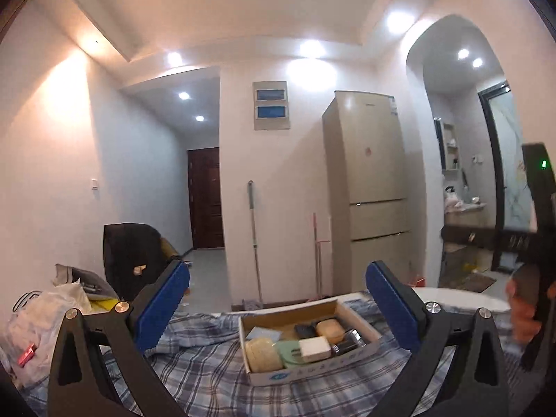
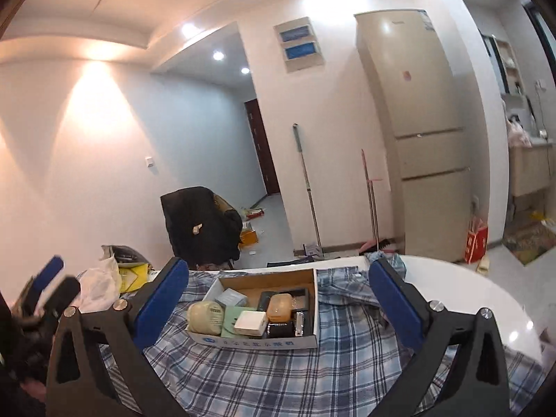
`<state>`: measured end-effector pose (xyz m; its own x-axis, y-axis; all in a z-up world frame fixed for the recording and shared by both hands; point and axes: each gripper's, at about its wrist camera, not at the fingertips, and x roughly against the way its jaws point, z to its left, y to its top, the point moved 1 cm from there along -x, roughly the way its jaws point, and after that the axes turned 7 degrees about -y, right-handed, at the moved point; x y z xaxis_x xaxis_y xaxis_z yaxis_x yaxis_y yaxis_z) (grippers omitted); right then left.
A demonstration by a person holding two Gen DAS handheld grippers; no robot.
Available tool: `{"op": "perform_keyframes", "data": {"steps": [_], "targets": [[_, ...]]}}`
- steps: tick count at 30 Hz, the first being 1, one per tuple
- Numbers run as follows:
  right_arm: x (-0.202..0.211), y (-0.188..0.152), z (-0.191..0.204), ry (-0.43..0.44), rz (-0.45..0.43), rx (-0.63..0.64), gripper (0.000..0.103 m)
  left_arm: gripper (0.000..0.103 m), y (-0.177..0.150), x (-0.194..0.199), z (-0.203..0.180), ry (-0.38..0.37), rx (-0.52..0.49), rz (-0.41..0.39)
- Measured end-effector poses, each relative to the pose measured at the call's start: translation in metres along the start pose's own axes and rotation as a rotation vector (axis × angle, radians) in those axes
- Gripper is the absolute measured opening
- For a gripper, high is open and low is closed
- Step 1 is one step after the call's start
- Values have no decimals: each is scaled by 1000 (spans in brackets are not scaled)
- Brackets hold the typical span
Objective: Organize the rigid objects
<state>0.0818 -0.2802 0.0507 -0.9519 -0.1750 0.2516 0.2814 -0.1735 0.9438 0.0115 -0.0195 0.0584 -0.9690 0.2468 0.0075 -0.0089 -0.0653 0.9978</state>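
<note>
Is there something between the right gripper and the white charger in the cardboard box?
Nothing visible blocks it. The right gripper is open, above the plaid cloth, facing the cardboard box. The white charger lies uncovered on top, near the front wall, with a round beige case beside it.

A white table (image 2: 469, 299) is carrying a rumpled blue plaid cloth (image 2: 312, 375), on which a shallow cardboard box (image 2: 264, 342) of small items is sitting; white plastic bags (image 2: 99, 285) are lying at the table's left end.
</note>
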Motion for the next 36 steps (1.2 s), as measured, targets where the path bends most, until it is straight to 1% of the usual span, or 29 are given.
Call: {"op": "perform_keyframes", "data": {"steps": [2,4,6,8,11,15,18,21,24,26,28,31,34,36], "targets": [[-2,-8,-6,3,-14,-16,103,103,-12,-3,3,-13,18,-1],[-5,-15,-8,15,-23,-5,103,103,-21,-8,5,-23,24,2],[-13,-24,-9,17,0,6,103,103,-32,-14,6,-14,16,12],[-16,-33,-10,9,3,16,103,103,-41,-17,10,0,36,11],[-16,-46,-4,-3,-23,66,103,103,-50,-21,15,-17,44,24],[-17,-61,0,-26,-53,85,103,103,-60,-20,18,-8,41,25],[-18,-69,3,-61,-82,107,103,103,-64,-20,16,-9,32,18],[-10,-74,5,-148,-156,136,103,103,-68,-21,12,23,13,23],[-9,-77,6,-140,-160,145,103,103,-68,-19,8,21,-3,15],[-12,-79,8,-165,-150,159,103,103,-68,-17,6,22,-15,7],[-13,-80,11,-165,-144,179,103,103,-67,-16,5,19,-23,2],[-7,-81,18,-170,-175,209,103,103,-66,-12,5,22,-20,-21],[-3,-83,23,-175,-196,236,103,103,-66,-15,5,25,-20,-2],[-5,-83,26,-185,-188,252,103,103,-66,-16,6,32,-17,3]]}}
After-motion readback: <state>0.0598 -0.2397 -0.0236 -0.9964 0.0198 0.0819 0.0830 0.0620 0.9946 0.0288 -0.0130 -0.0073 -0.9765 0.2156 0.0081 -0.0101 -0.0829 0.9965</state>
